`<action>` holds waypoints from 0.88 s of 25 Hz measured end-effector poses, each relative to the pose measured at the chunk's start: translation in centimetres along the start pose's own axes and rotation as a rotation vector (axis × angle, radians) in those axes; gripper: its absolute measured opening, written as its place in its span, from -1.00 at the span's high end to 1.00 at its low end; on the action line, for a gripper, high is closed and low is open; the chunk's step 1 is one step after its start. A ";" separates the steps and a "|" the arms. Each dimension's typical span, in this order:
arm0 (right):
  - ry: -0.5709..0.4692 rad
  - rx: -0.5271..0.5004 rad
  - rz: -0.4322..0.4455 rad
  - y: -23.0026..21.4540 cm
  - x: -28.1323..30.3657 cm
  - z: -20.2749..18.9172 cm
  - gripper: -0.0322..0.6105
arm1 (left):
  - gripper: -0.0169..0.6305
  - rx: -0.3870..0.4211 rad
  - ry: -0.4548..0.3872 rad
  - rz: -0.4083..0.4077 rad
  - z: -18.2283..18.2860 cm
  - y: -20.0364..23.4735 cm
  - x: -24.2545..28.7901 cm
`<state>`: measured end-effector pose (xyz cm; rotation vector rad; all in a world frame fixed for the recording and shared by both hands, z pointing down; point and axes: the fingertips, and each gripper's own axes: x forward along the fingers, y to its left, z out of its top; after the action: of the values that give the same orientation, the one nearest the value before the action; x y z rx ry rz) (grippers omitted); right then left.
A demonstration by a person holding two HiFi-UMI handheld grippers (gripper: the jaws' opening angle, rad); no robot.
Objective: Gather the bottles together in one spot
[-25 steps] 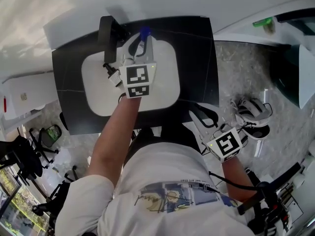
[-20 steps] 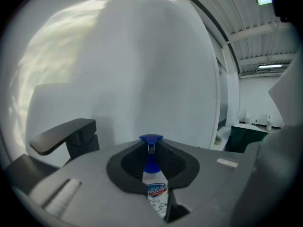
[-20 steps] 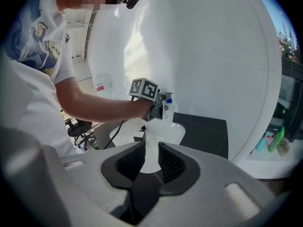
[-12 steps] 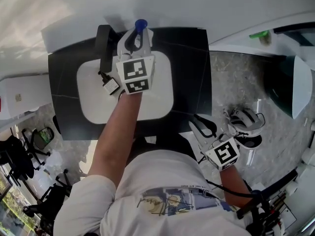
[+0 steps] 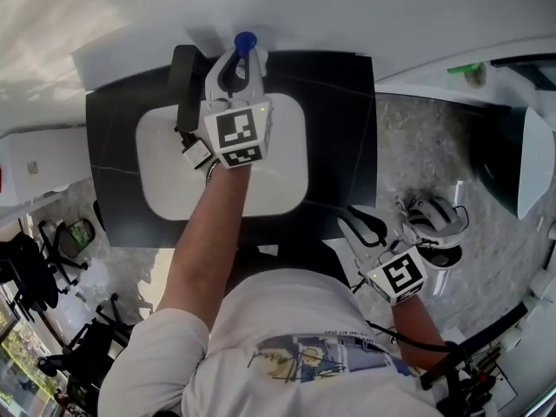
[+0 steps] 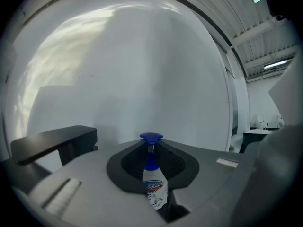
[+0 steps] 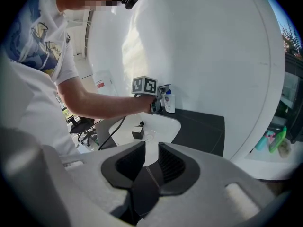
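Observation:
A small white bottle [image 6: 155,186] with a blue cap [image 5: 246,42] and a blue label sits between the pads of my left gripper [image 6: 151,148]. The jaws are shut on its neck. In the head view the left gripper [image 5: 241,61] is over the back edge of the black counter [image 5: 339,129], close to the white wall. The right gripper view shows the same bottle [image 7: 169,101] upright by the wall; I cannot tell whether it rests on the counter. My right gripper [image 7: 151,150] hangs low at the near right, pads slightly apart and holding nothing.
A white sink basin [image 5: 165,172] is set in the counter, with a black tap [image 5: 184,76] at its left and a small dark block [image 7: 138,132] inside. Green bottles [image 7: 277,141] stand on a white ledge to the right. White shoes [image 5: 434,220] lie on the floor.
My left gripper has carried the bottle from above the basin toward the wall, to the counter's back edge. The right gripper has stayed about where it was.

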<state>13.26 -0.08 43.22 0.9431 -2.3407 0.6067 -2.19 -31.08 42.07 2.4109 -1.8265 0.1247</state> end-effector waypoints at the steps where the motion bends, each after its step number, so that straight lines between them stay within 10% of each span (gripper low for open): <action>1: -0.001 -0.002 0.002 0.0 0.1 0.1 0.64 | 0.82 0.005 -0.002 0.002 0.0 0.0 -0.2; 22: -0.020 -0.007 -0.001 2.5 0.7 0.7 0.64 | 0.52 0.041 0.064 -0.087 -2.1 -1.2 -2.7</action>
<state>10.79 0.82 42.56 0.9517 -2.3585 0.5901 -1.72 -27.90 43.72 2.4792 -1.7054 0.2306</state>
